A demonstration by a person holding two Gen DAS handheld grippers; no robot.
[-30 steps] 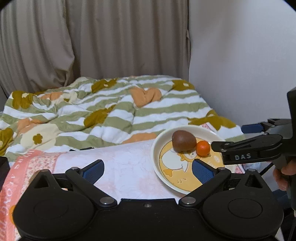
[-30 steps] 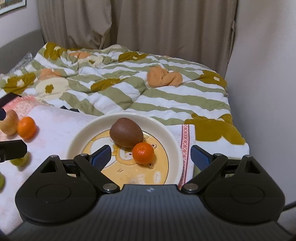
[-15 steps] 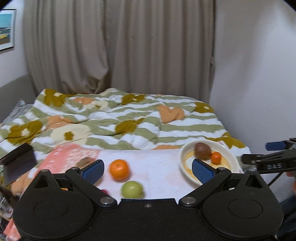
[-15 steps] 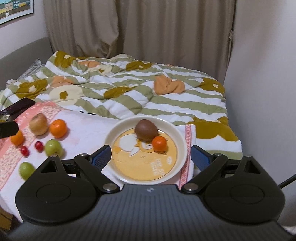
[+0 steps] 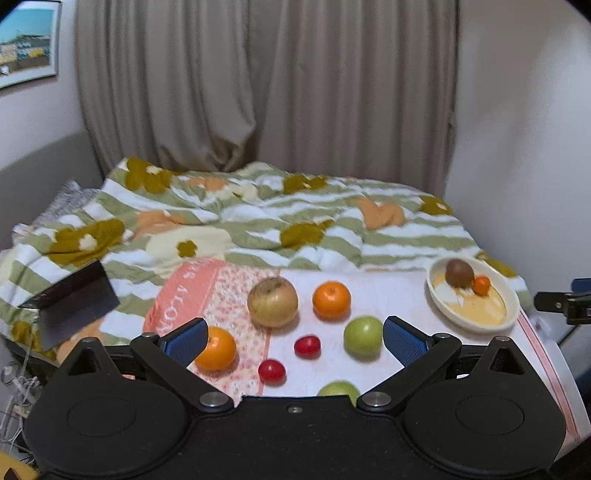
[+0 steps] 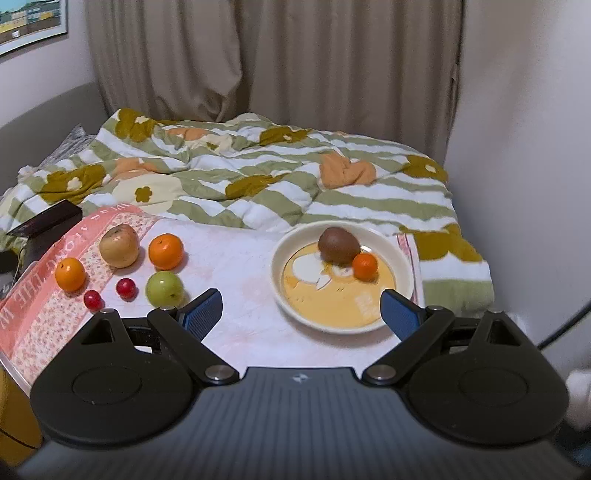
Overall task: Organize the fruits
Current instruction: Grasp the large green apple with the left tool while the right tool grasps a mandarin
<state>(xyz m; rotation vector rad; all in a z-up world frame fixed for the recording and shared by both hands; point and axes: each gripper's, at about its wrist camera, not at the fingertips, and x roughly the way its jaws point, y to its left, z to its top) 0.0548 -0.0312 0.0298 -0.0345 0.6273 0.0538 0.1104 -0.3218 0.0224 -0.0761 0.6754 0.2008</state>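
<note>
Both claws wide and empty above the table: the left gripper [image 5: 293, 338] faces loose fruit left of the plate [image 6: 405, 266], a green apple [image 5: 363, 336] nearest; the right gripper [image 6: 301, 312] fronts the plate, where a kiwi [image 6: 338, 245] and small orange [image 6: 364, 266] sit gathered.

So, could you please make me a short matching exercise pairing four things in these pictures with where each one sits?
Things:
1. kiwi
2. green apple
3. framed picture
4. small orange

Places:
A. on the wall, upper left
B. on the cloth, beside two red fruits
C. on the plate, far side
D. on the plate, touching the kiwi's right

Pairs: 1-C, 2-B, 3-A, 4-D
</note>
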